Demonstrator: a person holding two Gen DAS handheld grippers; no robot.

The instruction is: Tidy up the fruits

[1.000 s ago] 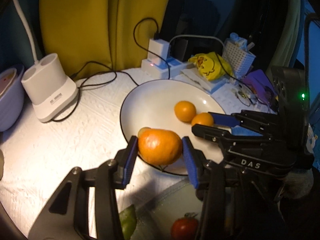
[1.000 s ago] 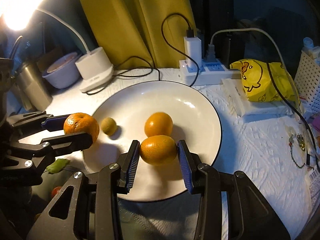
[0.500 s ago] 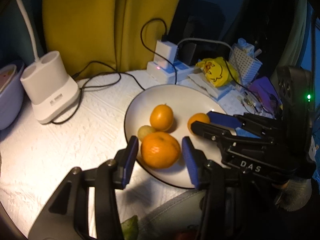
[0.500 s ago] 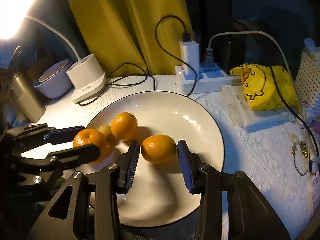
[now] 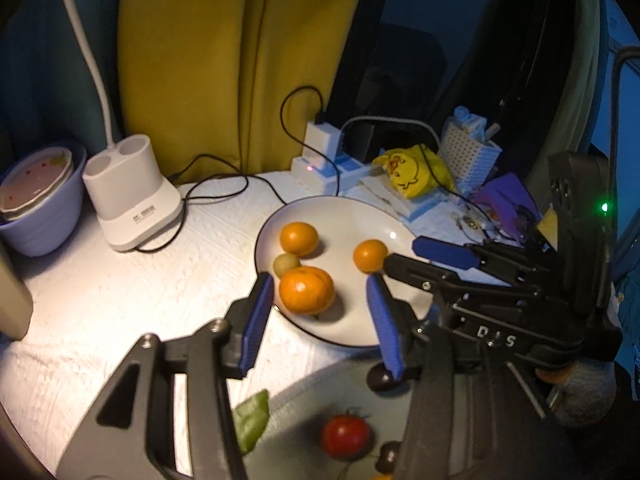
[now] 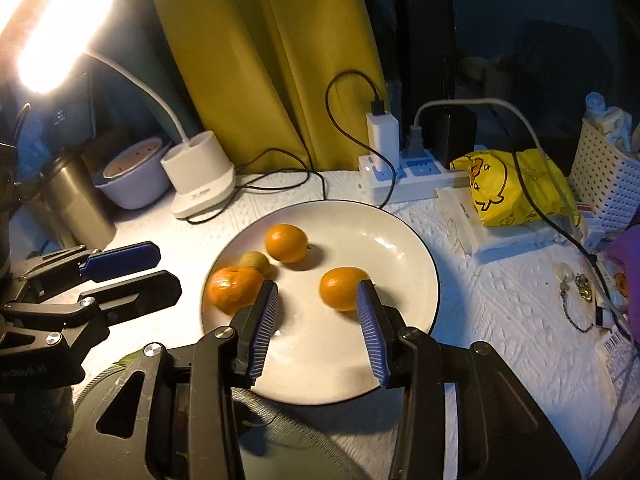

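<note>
Moved: both grippers let go since half a second ago, and each orange sits loose on the plate now.
Left gripper (image 5: 320, 320): fingers spread wide, nothing between them touching; the big orange (image 5: 306, 290) rests just past them at 12 o'clock, on the near rim of the white plate (image 5: 400, 220).
Right gripper (image 6: 316, 324): fingers apart too, the smaller orange (image 6: 342, 288) sitting just beyond the right fingertip, not pinched.
Near bowl: a grey bowl (image 5: 304, 392) at 6 o'clock under the left gripper, with a tomato (image 5: 346, 436) and a green leaf (image 5: 250, 420) at it.
Plate, further in: a little greenish fruit (image 6: 255, 261) touching the big orange, then a third orange (image 6: 287, 243) at 12 o'clock from it.
Table (image 5: 100, 300): white textured cover, lamp base (image 5: 130, 196) at 10 o'clock from the plate, lilac bowl (image 5: 38, 200) past that.
Far back: power strip (image 6: 404, 178) with a charger plugged in, yellow duck bag (image 6: 516, 188) at 2 o'clock, yellow curtain (image 6: 256, 60) behind.
</note>
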